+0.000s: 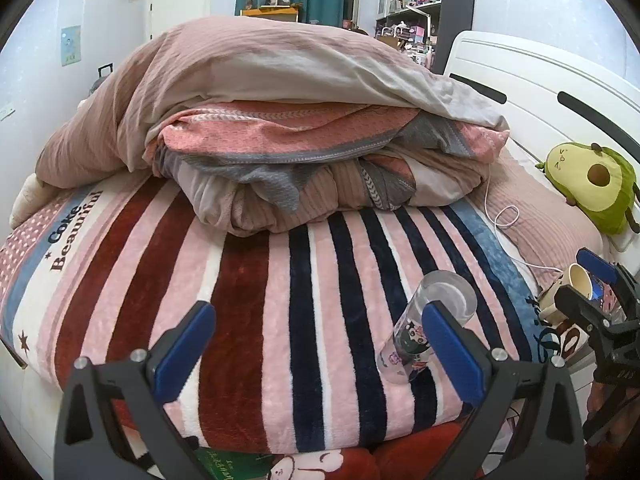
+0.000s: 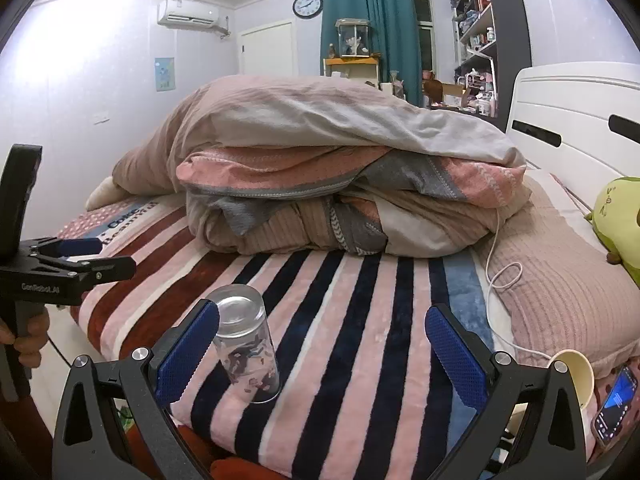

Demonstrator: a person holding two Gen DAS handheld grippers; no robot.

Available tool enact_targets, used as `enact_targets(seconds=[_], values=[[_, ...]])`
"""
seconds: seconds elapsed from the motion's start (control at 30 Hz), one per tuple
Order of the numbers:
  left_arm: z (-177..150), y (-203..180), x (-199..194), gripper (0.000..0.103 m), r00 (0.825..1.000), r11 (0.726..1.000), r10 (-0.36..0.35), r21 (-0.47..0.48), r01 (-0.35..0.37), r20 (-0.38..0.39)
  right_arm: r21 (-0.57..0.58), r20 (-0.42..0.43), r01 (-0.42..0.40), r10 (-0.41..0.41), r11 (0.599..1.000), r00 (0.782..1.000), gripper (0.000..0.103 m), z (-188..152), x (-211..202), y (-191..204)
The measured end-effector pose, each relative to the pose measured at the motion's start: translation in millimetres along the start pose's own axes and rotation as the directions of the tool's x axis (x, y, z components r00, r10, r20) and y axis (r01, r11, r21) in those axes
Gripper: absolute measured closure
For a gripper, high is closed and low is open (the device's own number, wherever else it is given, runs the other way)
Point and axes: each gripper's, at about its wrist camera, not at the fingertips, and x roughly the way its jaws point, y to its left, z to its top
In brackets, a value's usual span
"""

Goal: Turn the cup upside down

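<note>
Right wrist: glass (image 2: 248, 344) stands base-up on striped bed (image 2: 360, 340) — right gripper (image 2: 322, 344) jaws wide, empty; left gripper (image 1: 320, 344) jaws wide too.

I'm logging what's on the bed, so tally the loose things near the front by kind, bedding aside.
Clear glass cup: 1
Cream paper cup: 1
Phone: 1
White cable: 1
Avocado plush toy: 1
Total: 5
</note>
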Motion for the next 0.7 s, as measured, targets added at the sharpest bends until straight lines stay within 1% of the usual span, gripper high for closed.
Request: enact_targets(seconds=[0.7], values=[[1.1,-1.4,1.1,0.001,1.0,1.0,-0.004,0.001,0.004,-0.003,0.009,-0.011,-0.009,0.01,1.0,1.0,0.0,-3.8,-2.9,2.1]])
